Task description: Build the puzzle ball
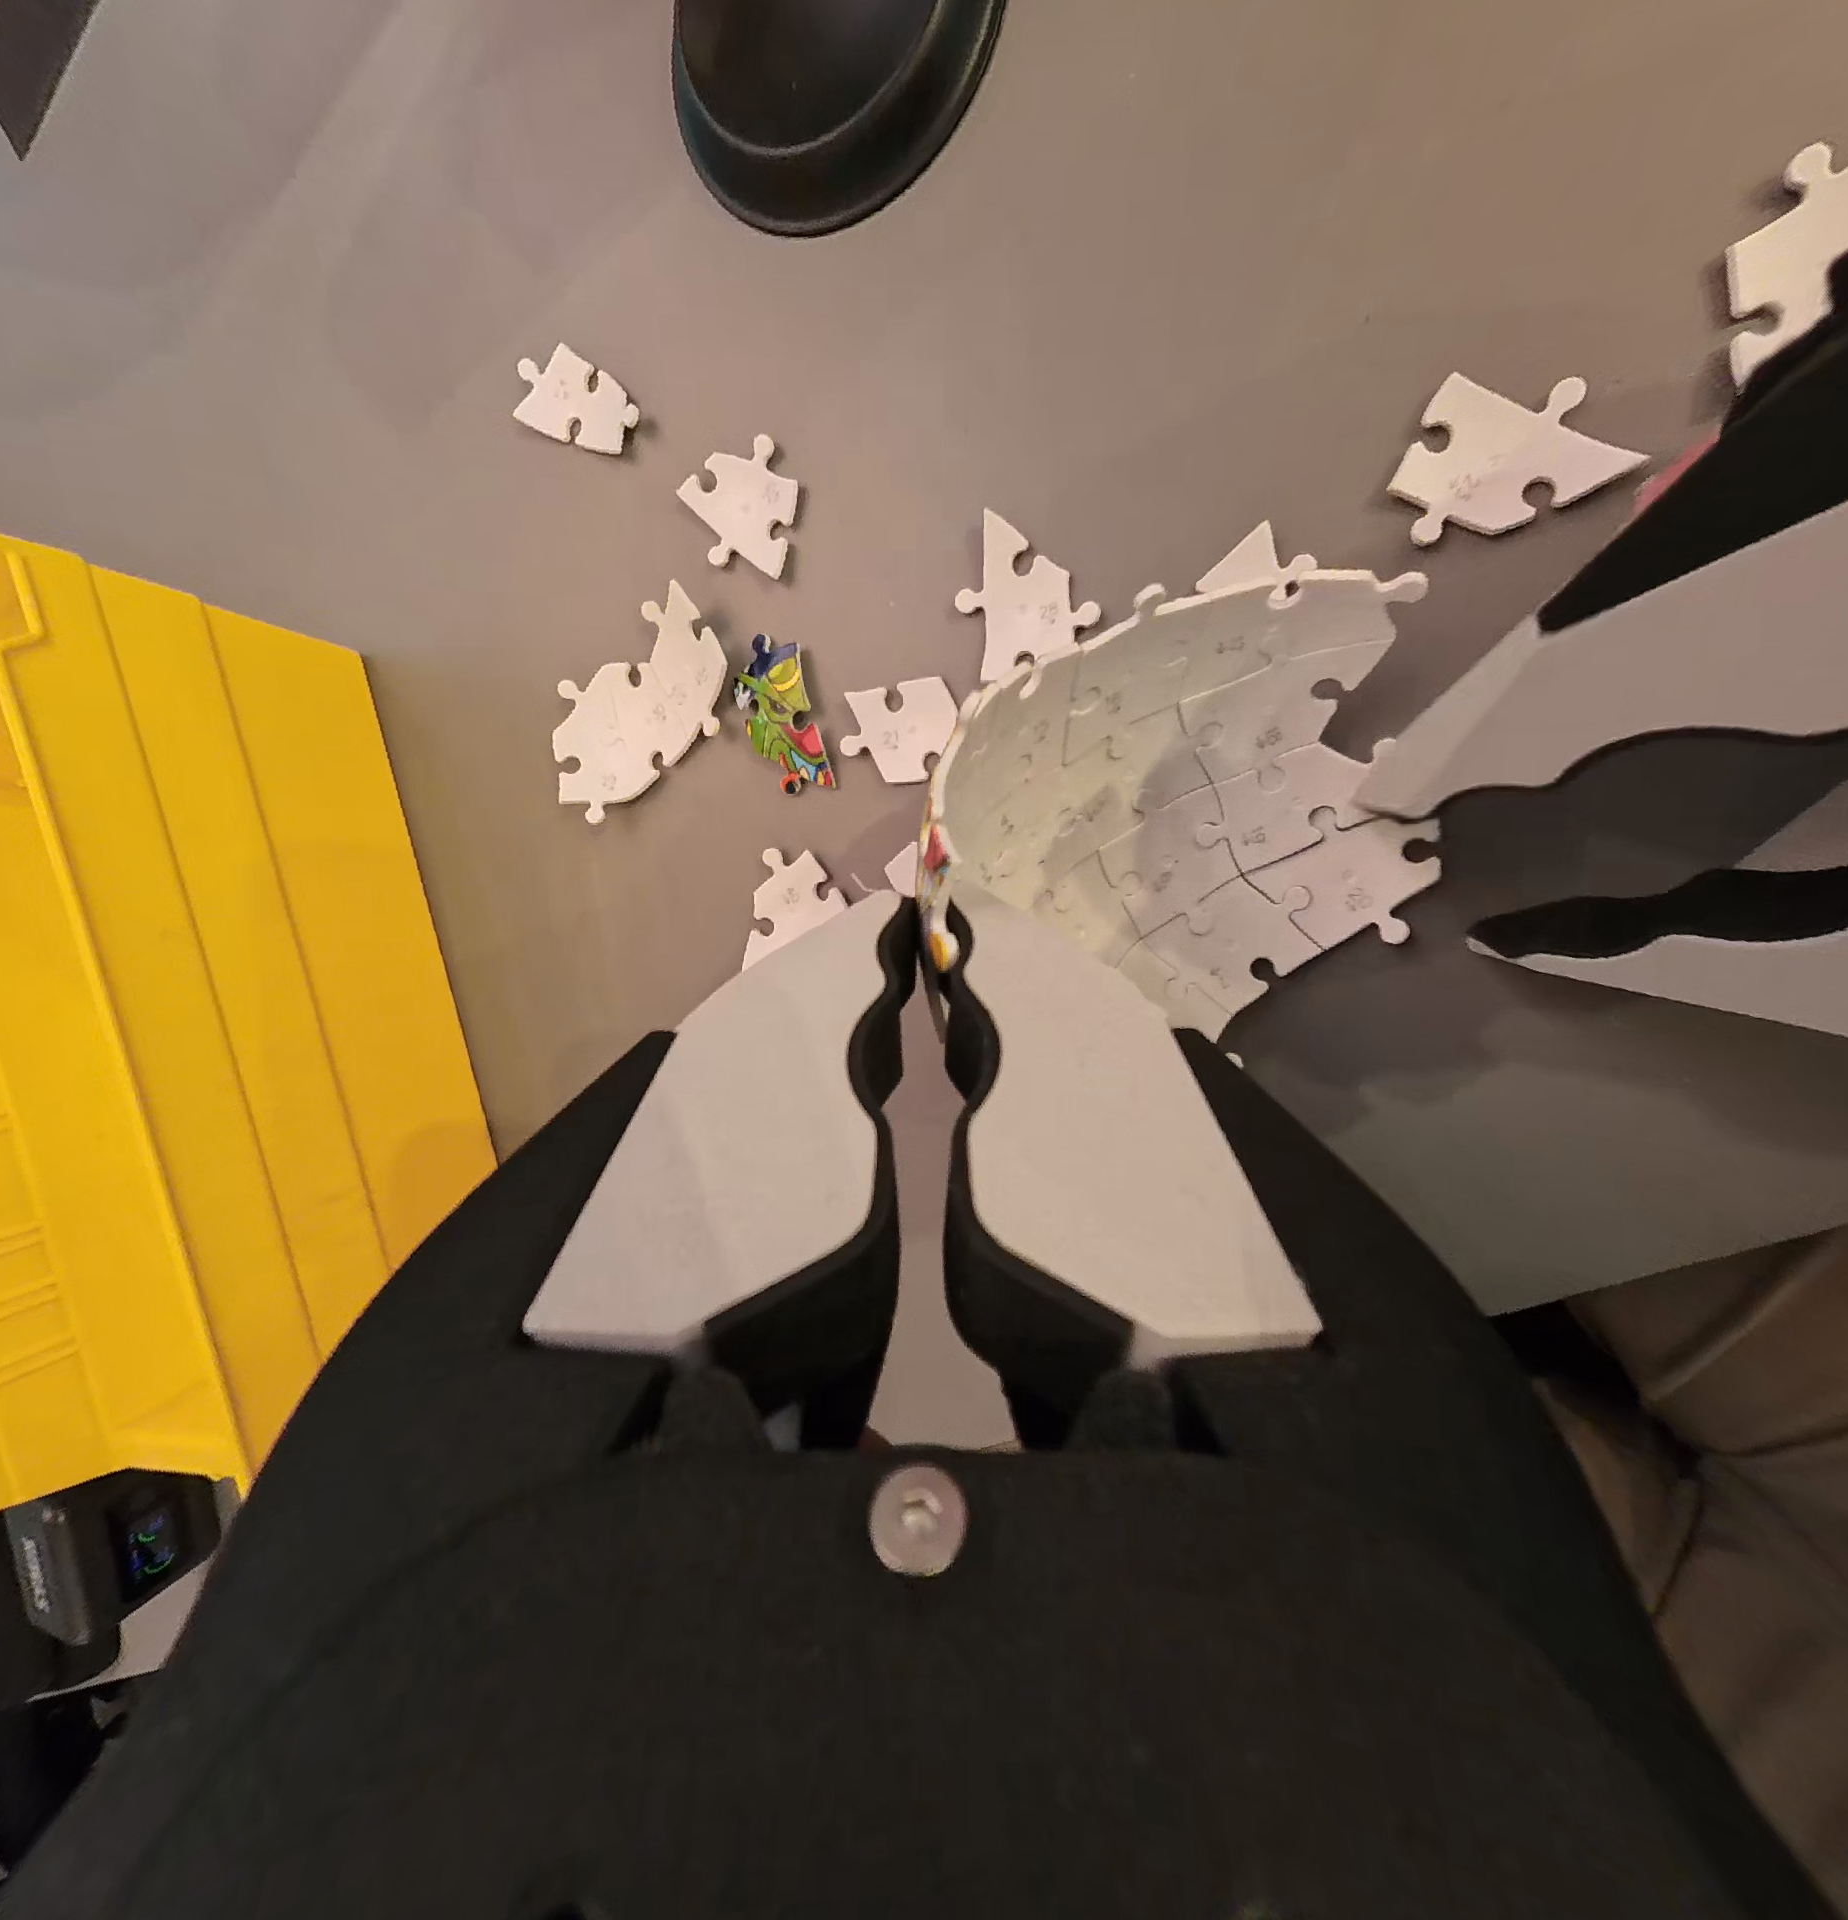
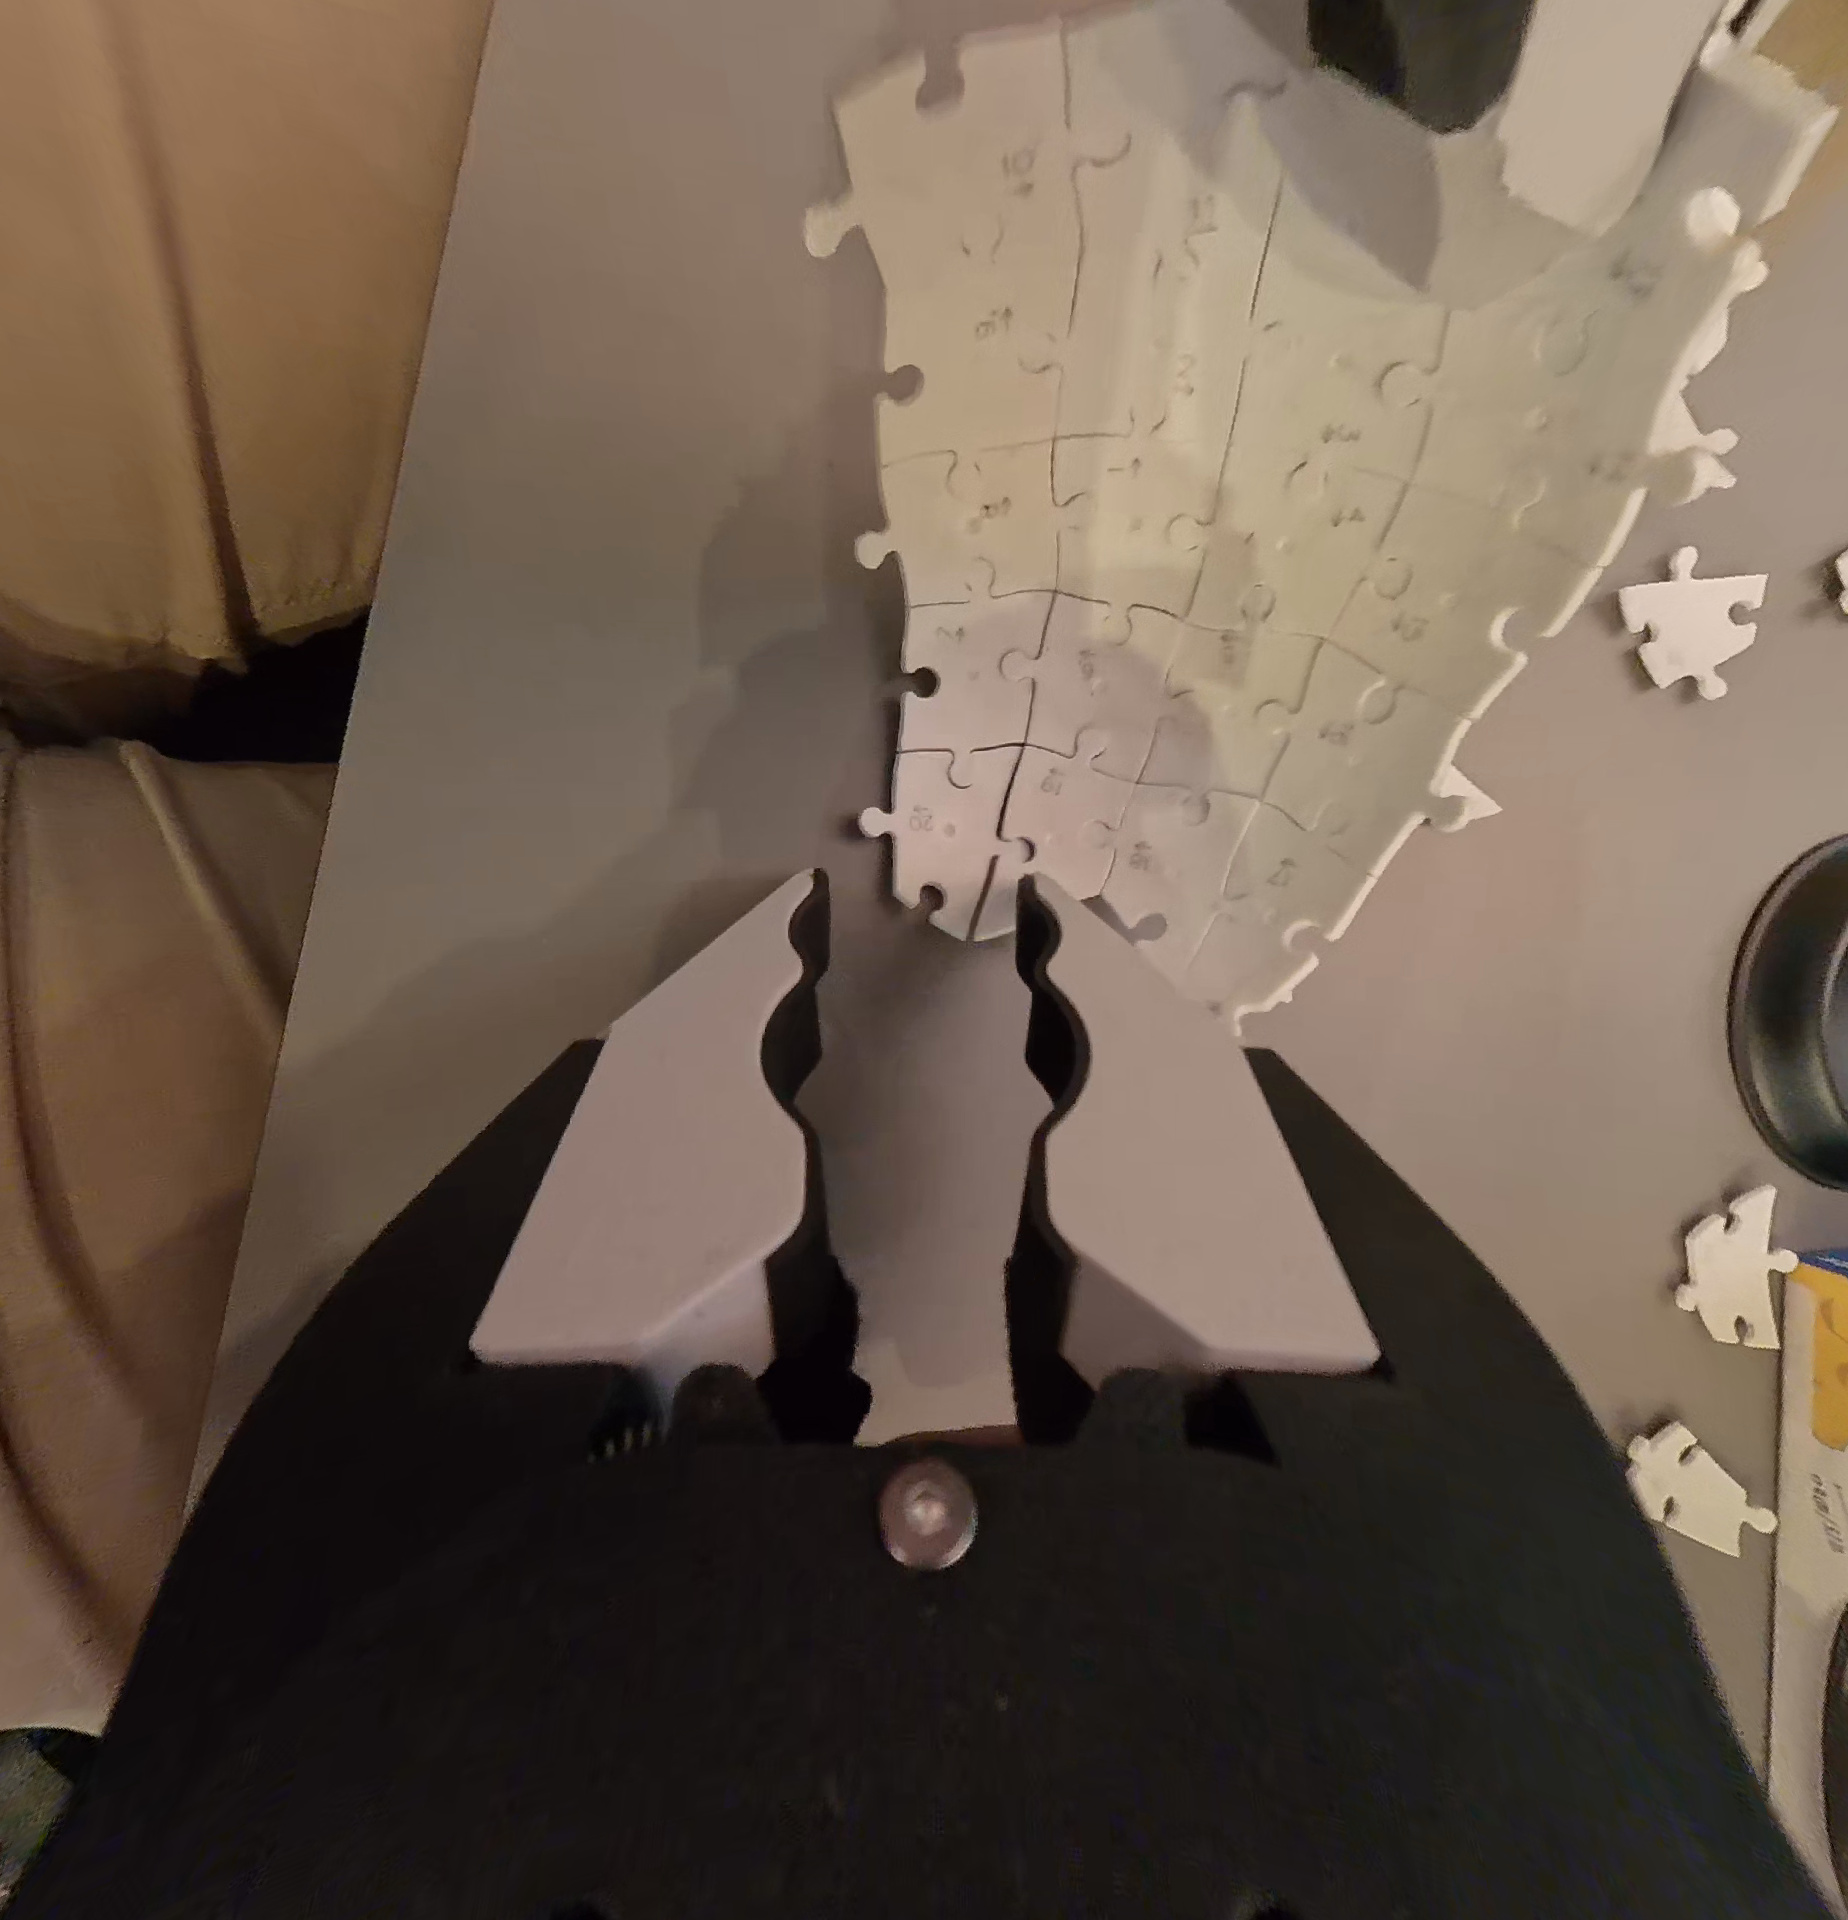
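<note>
A curved shell of joined puzzle pieces (image 1: pixel 1190 790), white side up, rests on the grey table (image 1: pixel 380 416). My left gripper (image 1: pixel 932 935) is shut on the shell's near rim. The right gripper (image 1: pixel 1419 852) reaches in from the right, its upper finger touching the shell's right edge. In the right wrist view the shell (image 2: pixel 1159 540) fills the middle. My right gripper (image 2: pixel 920 894) is open, its right fingertip (image 2: pixel 1034 904) at the shell's near edge. Several loose white pieces (image 1: pixel 738 499) and one coloured piece (image 1: pixel 785 717) lie on the table.
A yellow bin (image 1: pixel 172 987) stands at the left. A black round stand (image 1: pixel 837 94) sits at the back and shows in the right wrist view (image 2: pixel 1824 1008). A printed box (image 2: pixel 1834 1403) lies at the right. A beige couch (image 2: pixel 120 623) borders the table edge. About 11 centimetres separates my left fingertips from the coloured piece (image 1: pixel 785 717).
</note>
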